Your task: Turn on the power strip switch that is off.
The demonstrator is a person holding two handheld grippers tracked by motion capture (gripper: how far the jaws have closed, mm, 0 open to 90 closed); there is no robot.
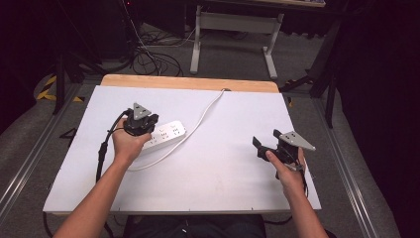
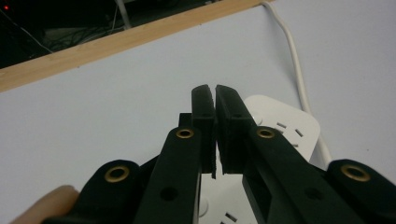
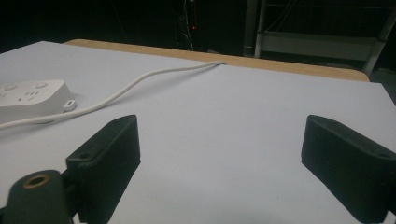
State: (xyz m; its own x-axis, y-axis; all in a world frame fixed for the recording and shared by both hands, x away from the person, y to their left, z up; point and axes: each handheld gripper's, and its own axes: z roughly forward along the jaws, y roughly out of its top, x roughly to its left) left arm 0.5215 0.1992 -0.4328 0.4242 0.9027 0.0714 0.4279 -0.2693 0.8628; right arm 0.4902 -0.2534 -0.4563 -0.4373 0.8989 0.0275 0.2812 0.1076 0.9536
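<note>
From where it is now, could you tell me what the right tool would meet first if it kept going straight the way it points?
Probably nothing soon: the right tool, jaws wide open, points across bare white table toward its wooden far edge. The power strip and its cord lie off to one side, though depth is hard to judge.

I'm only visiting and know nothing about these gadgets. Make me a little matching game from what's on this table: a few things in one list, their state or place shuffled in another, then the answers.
Things:
1. left gripper
2. right gripper
3. power strip
4. white cable

States or places:
A. runs from the strip to the far wooden edge of the table
B. jaws wide apart, nothing between them
C. lies flat on the white board, under one gripper
D. jaws pressed together

Pairs: 1-D, 2-B, 3-C, 4-A
</note>
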